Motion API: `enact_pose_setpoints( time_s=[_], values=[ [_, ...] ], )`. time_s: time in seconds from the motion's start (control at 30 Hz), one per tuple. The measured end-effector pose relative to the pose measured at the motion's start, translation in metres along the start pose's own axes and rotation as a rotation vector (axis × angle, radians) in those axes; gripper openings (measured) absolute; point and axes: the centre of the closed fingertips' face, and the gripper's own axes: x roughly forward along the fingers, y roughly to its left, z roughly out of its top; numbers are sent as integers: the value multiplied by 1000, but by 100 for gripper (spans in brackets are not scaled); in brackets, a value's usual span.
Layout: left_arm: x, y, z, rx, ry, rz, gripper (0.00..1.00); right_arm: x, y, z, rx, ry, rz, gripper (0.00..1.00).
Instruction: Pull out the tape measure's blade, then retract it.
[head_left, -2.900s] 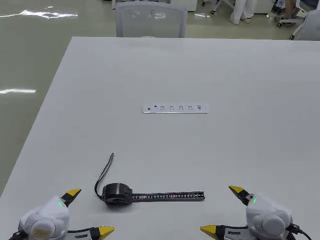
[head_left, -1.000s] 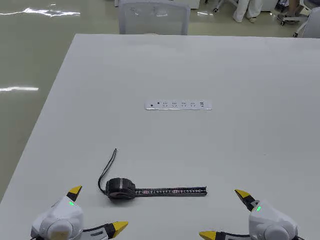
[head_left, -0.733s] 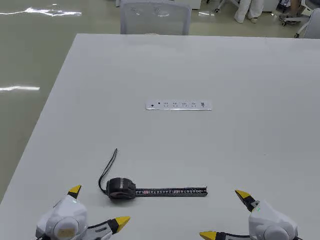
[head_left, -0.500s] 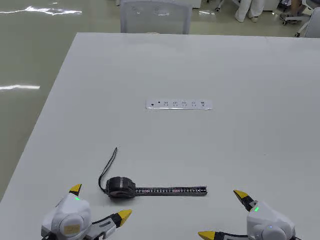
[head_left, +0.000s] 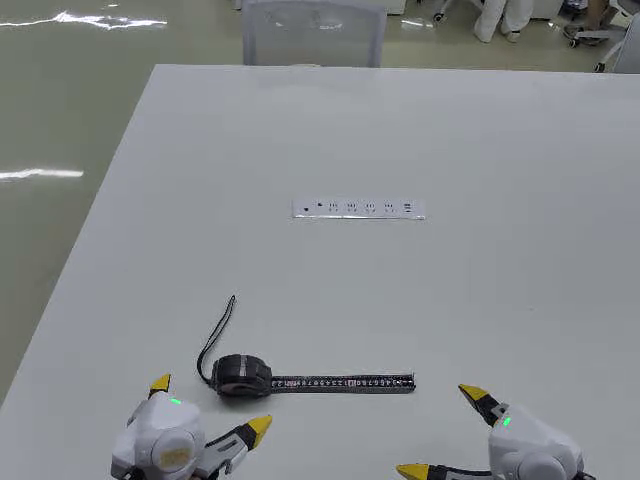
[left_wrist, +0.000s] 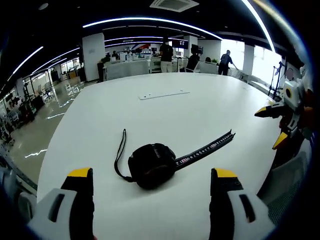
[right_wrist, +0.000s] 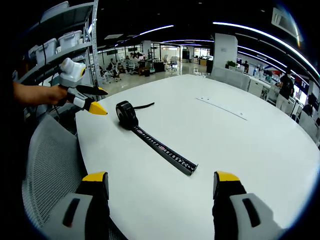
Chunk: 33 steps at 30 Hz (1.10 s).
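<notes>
Table (head_left: 400, 130) unchanged; left claw (head_left: 209, 404), apart, has neared the tape measure (head_left: 240, 374); right claw (head_left: 441, 431) apart.

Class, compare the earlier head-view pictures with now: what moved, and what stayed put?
The left gripper has shifted right, toward the case of the tape measure, fingers open. Nothing was gripped. The blade stays pulled out on the table; the right gripper, also open, hardly moved.

White table (head_left: 500, 150), black tape measure (head_left: 240, 375), blade (head_left: 345, 382) extended, white power strip (head_left: 359, 209) beyond
</notes>
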Motion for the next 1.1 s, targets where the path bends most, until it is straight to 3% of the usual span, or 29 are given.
enact_pose_setpoints(
  time_s=[0.37, 0.57, 0.83, 1.1],
  values=[
    [16, 1, -5, -40, 7, 60, 94, 10, -11, -2, -49, -8, 37, 79],
    [22, -5, -4, -86, -17, 77, 94, 15, -18, -4, -85, -4, 64, 75],
    [28, -4, -1, -140, -64, 112, 90, 23, -28, -6, -150, -10, 111, 67],
    [35, -1, -2, -144, -70, 141, 83, 34, -35, -11, -203, 5, 170, 61]
  ],
)
